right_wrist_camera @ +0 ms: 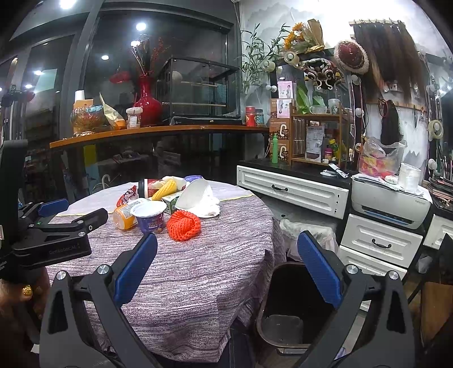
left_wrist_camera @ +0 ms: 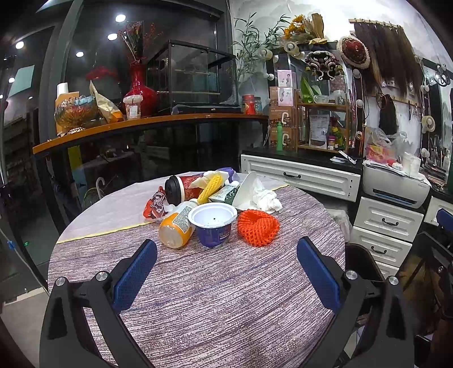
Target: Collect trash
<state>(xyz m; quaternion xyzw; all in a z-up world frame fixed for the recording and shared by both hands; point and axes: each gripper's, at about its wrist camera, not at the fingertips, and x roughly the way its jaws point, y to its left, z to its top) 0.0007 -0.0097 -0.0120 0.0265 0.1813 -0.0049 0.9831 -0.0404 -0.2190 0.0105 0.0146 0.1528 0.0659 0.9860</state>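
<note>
On the round table point(left_wrist_camera: 215, 297), piled trash point(left_wrist_camera: 209, 203) (both grippers' fingers point(left_wrist_camera: 136, 271) apart, empty), bin point(right_wrist_camera: 297, 305) beside.

A round worktop point(left_wrist_camera: 215, 297) with a striped purple cloth stands before dark glass walls point(left_wrist_camera: 93, 70). White drawers point(left_wrist_camera: 300, 177) line the right wall, and ceiling spotlights point(left_wrist_camera: 120, 18) shine above.

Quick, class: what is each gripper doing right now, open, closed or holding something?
Left gripper: open, holding nothing, short of the trash pile.
Right gripper: open, holding nothing.
</note>
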